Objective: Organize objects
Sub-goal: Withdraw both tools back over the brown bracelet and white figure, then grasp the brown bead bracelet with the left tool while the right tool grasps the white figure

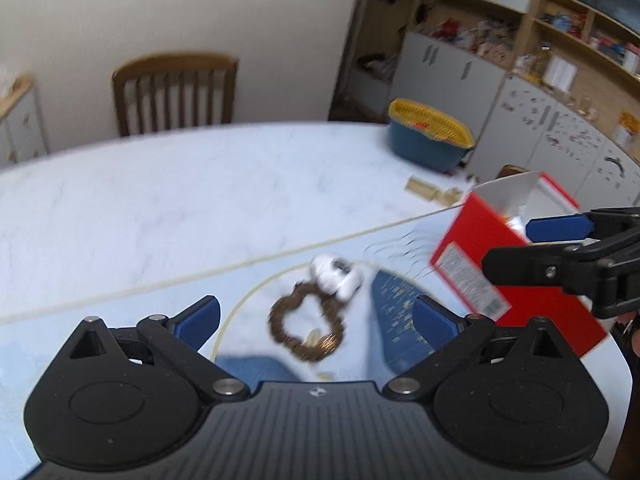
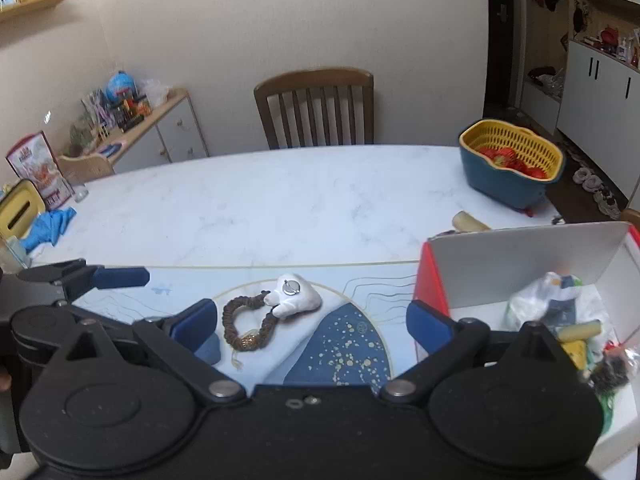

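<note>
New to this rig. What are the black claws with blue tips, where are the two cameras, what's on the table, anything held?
They are two hand-held grippers, no robot arm; each carries a fisheye camera looking along its fingers. One picture is from the left gripper, the other from the right gripper. Both stand open and hold nothing. On the placemat lie a brown bead bracelet and a white plush toy, touching. Right of them is an open red box with items inside. Farther back stands a blue basket with a yellow insert.

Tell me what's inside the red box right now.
The red box holds a crumpled plastic bag, a yellowish roll and small packets. The right gripper covers its near end, so anything there is hidden.
</note>
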The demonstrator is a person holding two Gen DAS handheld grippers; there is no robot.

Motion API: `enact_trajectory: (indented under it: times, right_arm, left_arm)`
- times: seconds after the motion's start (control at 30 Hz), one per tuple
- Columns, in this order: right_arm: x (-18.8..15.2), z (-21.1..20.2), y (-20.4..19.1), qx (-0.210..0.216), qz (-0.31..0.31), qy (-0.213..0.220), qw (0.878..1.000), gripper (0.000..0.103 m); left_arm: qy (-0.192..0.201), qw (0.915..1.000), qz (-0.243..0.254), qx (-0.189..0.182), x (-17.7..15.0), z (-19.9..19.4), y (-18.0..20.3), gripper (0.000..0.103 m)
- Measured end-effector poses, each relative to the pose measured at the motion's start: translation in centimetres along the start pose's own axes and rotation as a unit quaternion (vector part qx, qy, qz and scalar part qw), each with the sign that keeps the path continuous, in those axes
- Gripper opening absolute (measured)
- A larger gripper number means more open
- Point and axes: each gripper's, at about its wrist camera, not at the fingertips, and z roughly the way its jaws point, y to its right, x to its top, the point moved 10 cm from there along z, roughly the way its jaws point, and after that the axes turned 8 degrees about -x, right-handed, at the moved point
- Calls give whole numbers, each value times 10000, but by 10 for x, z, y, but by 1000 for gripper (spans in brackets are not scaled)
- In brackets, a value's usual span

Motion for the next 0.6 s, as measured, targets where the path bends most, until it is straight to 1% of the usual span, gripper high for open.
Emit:
enact_trajectory:
  times: [0.1, 0.23, 0.33, 0.43, 0.6]
  right_arm:
    - [0, 19, -5, -12, -49, -131, 9999, 101]
    - [-4, 44, -9, -49, -155, -303, 9994, 101]
    - [-7, 60, -12, -63, -220, -393, 9990, 100]
    - [-9, 75, -16, -51, -250, -473, 9986, 99]
    - [-9, 96, -22, -13, -349, -596, 9976, 97]
  left_arm:
    - [-75, 9997, -209, 102, -7, 12, -15, 103]
    - [-147, 9989, -243, 364, -13, 28, -32, 103]
    - [-194, 9983, -238, 493, -16, 40, -41, 103]
    - [-222, 9981, -212, 536, -18, 51, -46, 103]
    - [-252, 9984, -202, 469, -20, 64, -48, 103]
